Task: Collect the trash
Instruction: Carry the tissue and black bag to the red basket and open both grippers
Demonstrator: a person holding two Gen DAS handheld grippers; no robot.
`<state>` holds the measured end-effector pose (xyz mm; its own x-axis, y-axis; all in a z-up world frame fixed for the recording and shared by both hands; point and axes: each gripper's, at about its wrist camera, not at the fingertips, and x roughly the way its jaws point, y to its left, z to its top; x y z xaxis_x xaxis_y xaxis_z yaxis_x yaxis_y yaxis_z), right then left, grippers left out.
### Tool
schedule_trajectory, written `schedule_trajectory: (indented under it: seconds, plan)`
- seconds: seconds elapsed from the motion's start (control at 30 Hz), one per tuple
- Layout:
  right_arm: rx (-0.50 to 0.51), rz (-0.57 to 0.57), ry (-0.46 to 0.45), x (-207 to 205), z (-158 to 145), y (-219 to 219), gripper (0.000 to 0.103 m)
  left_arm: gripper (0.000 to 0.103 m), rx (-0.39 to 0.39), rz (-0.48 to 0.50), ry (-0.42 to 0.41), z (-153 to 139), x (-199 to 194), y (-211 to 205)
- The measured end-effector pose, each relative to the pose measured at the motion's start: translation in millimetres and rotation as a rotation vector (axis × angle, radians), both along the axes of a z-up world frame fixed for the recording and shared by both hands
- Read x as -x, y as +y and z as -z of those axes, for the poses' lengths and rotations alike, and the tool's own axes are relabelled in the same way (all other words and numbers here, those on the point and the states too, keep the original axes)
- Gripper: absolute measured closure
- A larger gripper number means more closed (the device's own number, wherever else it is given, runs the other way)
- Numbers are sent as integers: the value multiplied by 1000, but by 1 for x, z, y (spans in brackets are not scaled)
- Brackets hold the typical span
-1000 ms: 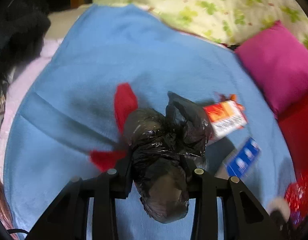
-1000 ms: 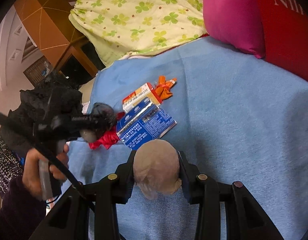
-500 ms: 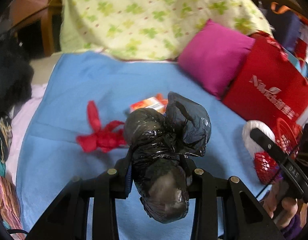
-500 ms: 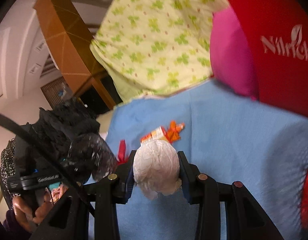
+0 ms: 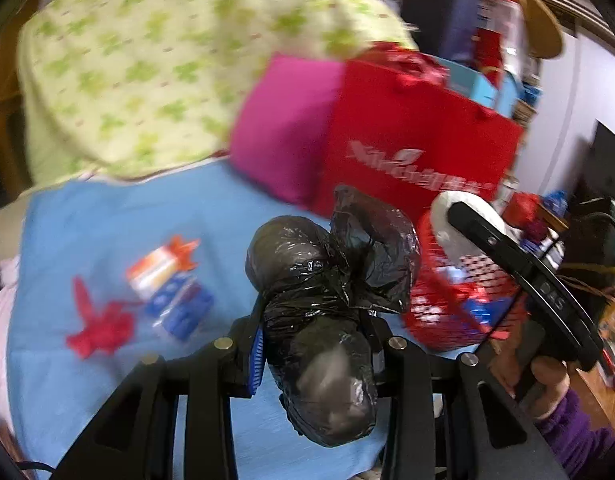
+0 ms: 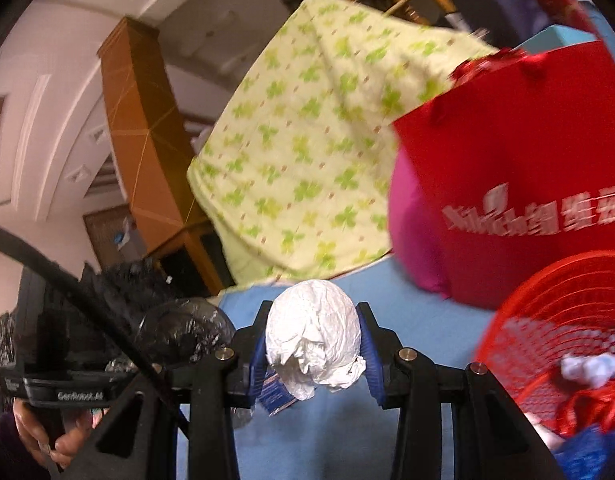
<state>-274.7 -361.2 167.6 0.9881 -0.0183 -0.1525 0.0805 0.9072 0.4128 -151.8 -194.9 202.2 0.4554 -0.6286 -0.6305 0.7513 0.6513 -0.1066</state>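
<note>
Left gripper [image 5: 315, 354] fingers are clenched on a knotted black plastic bag [image 5: 327, 300], held up over the blue sheet [image 5: 107, 220] of the bed. Right gripper [image 6: 313, 354] has a crumpled white paper ball [image 6: 313, 338] between its fingers; its jaws are opening, pads still touching the ball's sides. Red mesh basket [image 6: 547, 320] sits just right of the right gripper, already with white and red scraps inside. Still lying on the sheet: red scrap [image 5: 99, 328], orange-white packet [image 5: 155, 268], blue packet [image 5: 179, 308]. Red tote bag [image 5: 411, 140] and pink pillow [image 5: 283, 128] stand behind. Frames are motion-blurred.
</note>
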Motion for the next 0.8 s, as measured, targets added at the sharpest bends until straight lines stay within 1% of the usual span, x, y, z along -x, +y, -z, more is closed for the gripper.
schedule_trajectory:
  seconds: [0.2,0.37,0.5,0.57,0.63,0.67,0.7,0.8]
  plan:
    - [-83,120,-41,42,-2,-52,59,64,30,141,1,-13,25,-54]
    - [-153,206,-70,75,0,-89,59,63,31,226,11,-11,43,-98]
    - [-218,269,-77,97,6,-117,55,61,18,280,28,-4,57,-135]
    - [-269,289,-69,106,12,-130,48,61,6,300,35,3,63,-152]
    - [-318,308,-69,113,19,-140,29,56,-18,301,21,10,65,-165]
    - [-335,315,-67,116,22,-144,28,43,-37,288,9,14,66,-172]
    - [-348,317,-64,119,23,-149,28,38,-44,274,5,17,65,-176]
    - [-362,328,-69,122,25,-151,28,37,-42,260,10,21,64,-175]
